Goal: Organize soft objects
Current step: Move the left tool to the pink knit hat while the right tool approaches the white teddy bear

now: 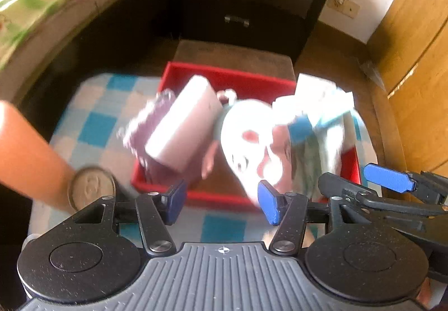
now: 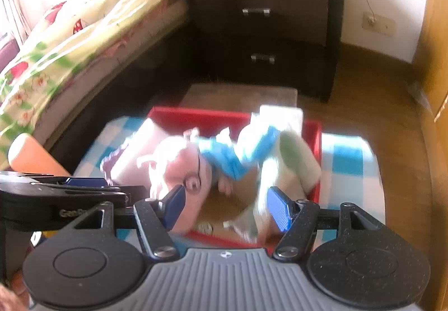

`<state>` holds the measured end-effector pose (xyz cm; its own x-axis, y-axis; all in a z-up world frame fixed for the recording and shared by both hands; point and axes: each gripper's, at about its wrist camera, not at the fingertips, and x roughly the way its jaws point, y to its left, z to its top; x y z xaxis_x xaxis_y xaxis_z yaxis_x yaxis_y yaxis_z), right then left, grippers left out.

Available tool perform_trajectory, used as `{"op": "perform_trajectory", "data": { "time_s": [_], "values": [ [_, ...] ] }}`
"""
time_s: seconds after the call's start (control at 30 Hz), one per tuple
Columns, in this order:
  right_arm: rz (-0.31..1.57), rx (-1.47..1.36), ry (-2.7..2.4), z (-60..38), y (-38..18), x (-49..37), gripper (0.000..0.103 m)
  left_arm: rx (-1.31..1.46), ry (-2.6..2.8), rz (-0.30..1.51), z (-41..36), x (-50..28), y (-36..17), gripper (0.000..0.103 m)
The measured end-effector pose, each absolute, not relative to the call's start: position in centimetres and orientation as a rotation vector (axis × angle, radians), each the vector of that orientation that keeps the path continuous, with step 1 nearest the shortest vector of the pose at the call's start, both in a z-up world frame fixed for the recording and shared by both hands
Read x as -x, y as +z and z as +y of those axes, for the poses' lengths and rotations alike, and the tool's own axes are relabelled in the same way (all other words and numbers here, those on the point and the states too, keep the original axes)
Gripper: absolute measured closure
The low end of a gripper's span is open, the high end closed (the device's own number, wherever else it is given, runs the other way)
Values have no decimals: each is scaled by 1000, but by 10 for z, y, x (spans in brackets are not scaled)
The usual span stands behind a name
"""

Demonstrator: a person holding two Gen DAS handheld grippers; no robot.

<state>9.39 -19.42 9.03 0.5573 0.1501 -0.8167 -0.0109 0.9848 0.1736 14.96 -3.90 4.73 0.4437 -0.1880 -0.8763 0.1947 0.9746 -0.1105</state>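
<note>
the soft toys (image 1: pixel 246 140) and cloths (image 2: pixel 282 148) already lay heaped in the red box (image 1: pixel 224 78); nothing soft showed outside. left gripper (image 1: pixel 222 200) and right gripper (image 2: pixel 225 208) were both apart, empty.

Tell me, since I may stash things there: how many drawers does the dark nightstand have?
2. The upper drawer sits just under the nightstand top; the lower drawer is directly beneath it, near the floor. Each has one metal handle. None seem hidden.
</note>
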Motion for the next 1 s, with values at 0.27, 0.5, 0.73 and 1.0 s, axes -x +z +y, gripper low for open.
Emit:
{"op": "perform_trajectory", "data": {
  "time_s": [0.27, 0.5, 0.73, 1.0],
  "values": [
    [1004, -153, 91, -196, 85, -68, 60, -12, -247, 1116, -39, -125, 37, 45],
    [1013, -146, 86, -195, 85, -60, 60, -35, -242, 1120, -41, -115, 34, 44],
    [1034, -141, 90, -191, 78, -43, 60, -41, -241, 1147, -37, -101, 19, 43],
    [1089, -132, 99, -186, 57, -29, 60, -43, -240, 1191, -35, -93, -2, 43]
  ]
}}
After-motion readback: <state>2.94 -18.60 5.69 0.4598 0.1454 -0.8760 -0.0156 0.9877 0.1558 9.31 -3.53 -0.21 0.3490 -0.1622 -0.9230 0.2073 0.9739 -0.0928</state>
